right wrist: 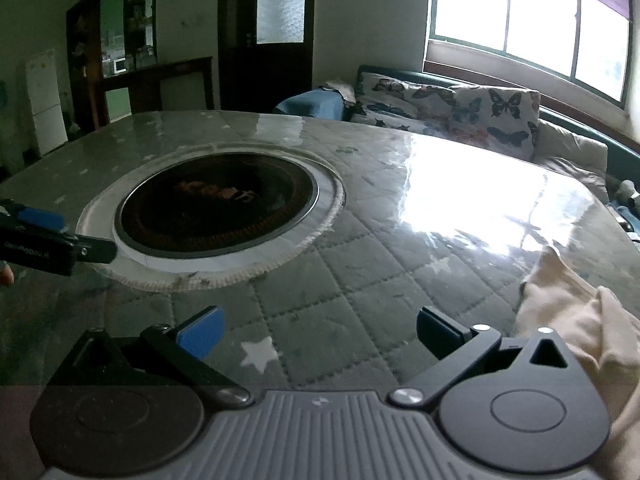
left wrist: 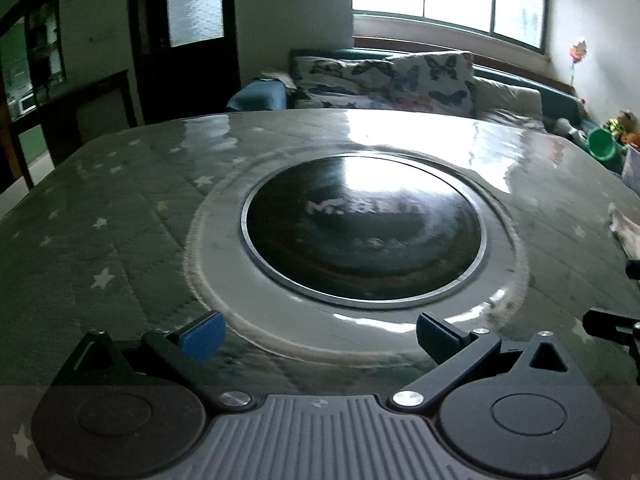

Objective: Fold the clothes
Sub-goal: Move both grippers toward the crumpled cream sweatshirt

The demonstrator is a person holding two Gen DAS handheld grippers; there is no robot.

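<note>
Both grippers hang above the table with nothing between their fingers. The left gripper has its 2 blue pads spread wide apart over the near rim of the round black hob set into the middle of the table; the right gripper is just as wide apart over bare quilted cover, closer to the table's right edge. That spread looks like readiness: neither tool has cloth to pinch yet, so the jaws wait at full width.

The cloth, pale beige and crumpled, lies heaped at the right edge of the table, just beside the right gripper's outer finger; whether it touches the tool I cannot tell. In the left wrist view only a pale scrap of it shows at the far right. It is bunched, not spread, so folding has probably not begun, and it likely needs pulling toward the flat middle first.

The shiny clear sheet over the star-patterned cover may let fabric slide.

As for containers, 1 green cup stands beyond the table's far right corner; its contents are hidden. The hob's recess holds nothing I can make out.
</note>
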